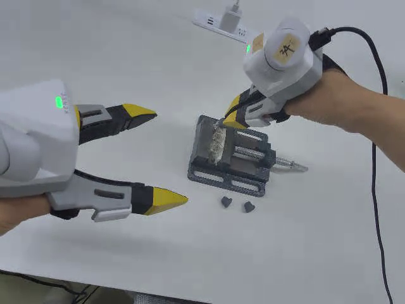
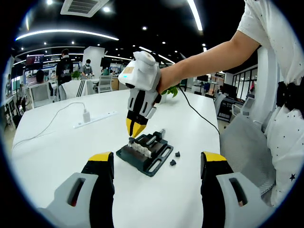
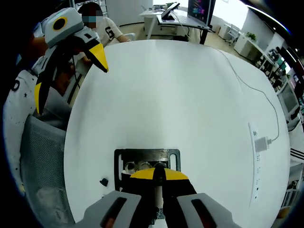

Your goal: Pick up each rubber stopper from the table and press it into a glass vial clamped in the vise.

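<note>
A dark vise (image 1: 229,179) stands mid-table with a row of glass vials (image 1: 215,147) clamped in it. My right gripper (image 1: 229,121) points down at the far end of the row, jaws shut on a small dark rubber stopper (image 2: 131,140) right over a vial. In its own view the shut yellow tips (image 3: 159,174) cover the vise (image 3: 118,156) and vials (image 3: 130,166). Two loose stoppers (image 1: 226,202) (image 1: 248,206) lie just in front of the vise. My left gripper (image 1: 155,156) hovers open and holds nothing, well left of the vise (image 2: 153,165).
A white power strip (image 1: 223,23) with a plug lies at the table's far edge. A black cable (image 1: 377,190) trails down the right side. The vise's screw handle (image 1: 290,165) sticks out to the right. Other people sit at desks behind.
</note>
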Demonstrator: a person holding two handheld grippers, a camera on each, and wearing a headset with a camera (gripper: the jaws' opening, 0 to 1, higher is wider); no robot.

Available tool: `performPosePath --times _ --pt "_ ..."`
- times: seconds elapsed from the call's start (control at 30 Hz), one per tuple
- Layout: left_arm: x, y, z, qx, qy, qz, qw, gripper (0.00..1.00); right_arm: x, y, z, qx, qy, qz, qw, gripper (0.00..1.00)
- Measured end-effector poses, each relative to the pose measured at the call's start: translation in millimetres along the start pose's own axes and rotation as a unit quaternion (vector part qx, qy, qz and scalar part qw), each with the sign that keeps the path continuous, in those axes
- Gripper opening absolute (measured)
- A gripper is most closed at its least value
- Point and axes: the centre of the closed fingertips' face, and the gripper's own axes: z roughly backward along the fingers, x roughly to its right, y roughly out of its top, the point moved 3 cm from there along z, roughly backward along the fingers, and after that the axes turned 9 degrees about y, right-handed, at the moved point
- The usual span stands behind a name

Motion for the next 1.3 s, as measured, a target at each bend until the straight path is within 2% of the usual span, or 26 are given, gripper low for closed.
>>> performPosePath --times 0.27,0.53,1.3 --pt "-0.6 0.2 0.2 0.0 0.001 0.001 1.0 0.73 0.7 -3.1 -5.9 -0.006 0.005 -0.002 1.0 0.0" --pt "-1.2 -0.3 -0.4 0.001 0.001 0.003 1.0 0.73 0.0 -2.8 -5.4 -0.002 0.009 -0.008 0.9999 0.0" --pt "0.5 1.3 -4.5 0.008 -0.002 0.004 1.0 0.72 -4.3 0.2 -4.0 -0.024 0.01 -0.001 0.9997 0.01"
